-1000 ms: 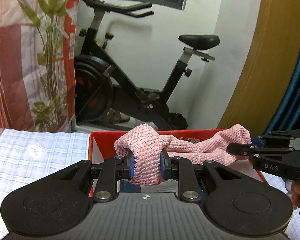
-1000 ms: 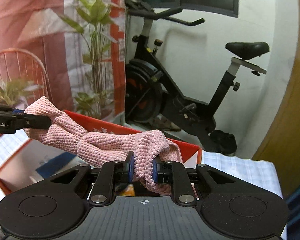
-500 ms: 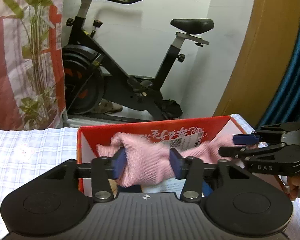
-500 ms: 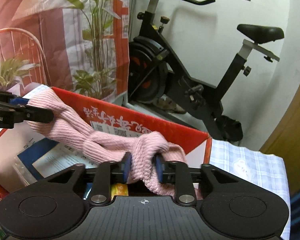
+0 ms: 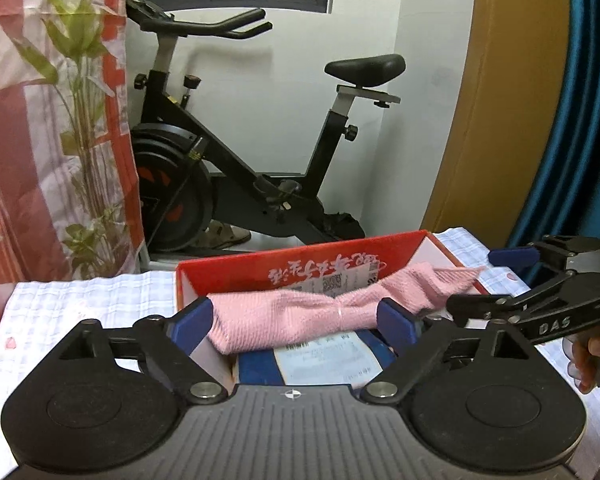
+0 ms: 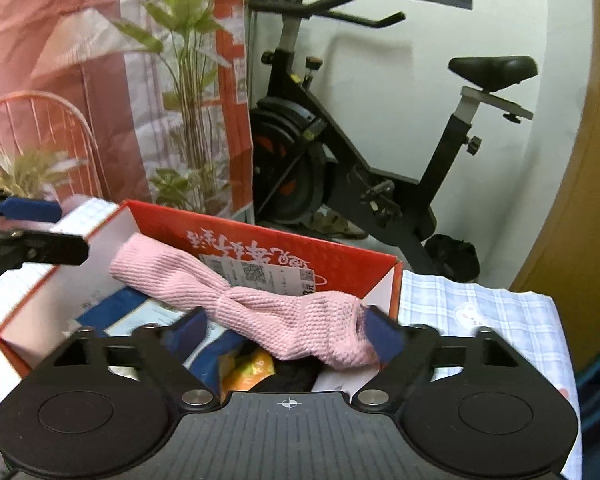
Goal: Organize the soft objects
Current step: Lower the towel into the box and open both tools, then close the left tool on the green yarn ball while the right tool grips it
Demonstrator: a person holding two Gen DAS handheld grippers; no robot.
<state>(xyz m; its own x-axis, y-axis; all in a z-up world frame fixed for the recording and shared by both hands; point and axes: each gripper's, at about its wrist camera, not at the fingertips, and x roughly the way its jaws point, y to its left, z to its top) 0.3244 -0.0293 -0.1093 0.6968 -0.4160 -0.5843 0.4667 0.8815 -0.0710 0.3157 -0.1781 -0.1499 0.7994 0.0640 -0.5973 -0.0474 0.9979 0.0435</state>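
Note:
A pink knitted cloth [image 5: 300, 316], twisted in the middle, lies across the inside of a red cardboard box [image 5: 300, 264]. My left gripper [image 5: 294, 320] is at the box's near side. Its jaws are opening, with the cloth lying loose between the blue pads. In the right wrist view the same cloth [image 6: 260, 304] stretches from the box's [image 6: 260, 244] far left to my right gripper [image 6: 284, 330]. Those jaws are opening too, and the cloth's thick end rests against the right-hand pad. Each gripper shows in the other's view: the right gripper [image 5: 488, 280] and the left gripper [image 6: 48, 228], both spread.
The box holds a blue-and-white packet [image 5: 324, 364] and an orange item [image 6: 248, 368] under the cloth. It stands on a checked tablecloth [image 5: 92, 304]. Behind are an exercise bike [image 5: 260, 184], a leaf-print curtain [image 5: 52, 140], a yellow-brown panel [image 5: 512, 120] and a blue curtain [image 5: 580, 160].
Both grippers were shut on the pink cloth, holding it above the box. They lowered it, then spread their jaws wide. The cloth now lies in the box, free of both grips.

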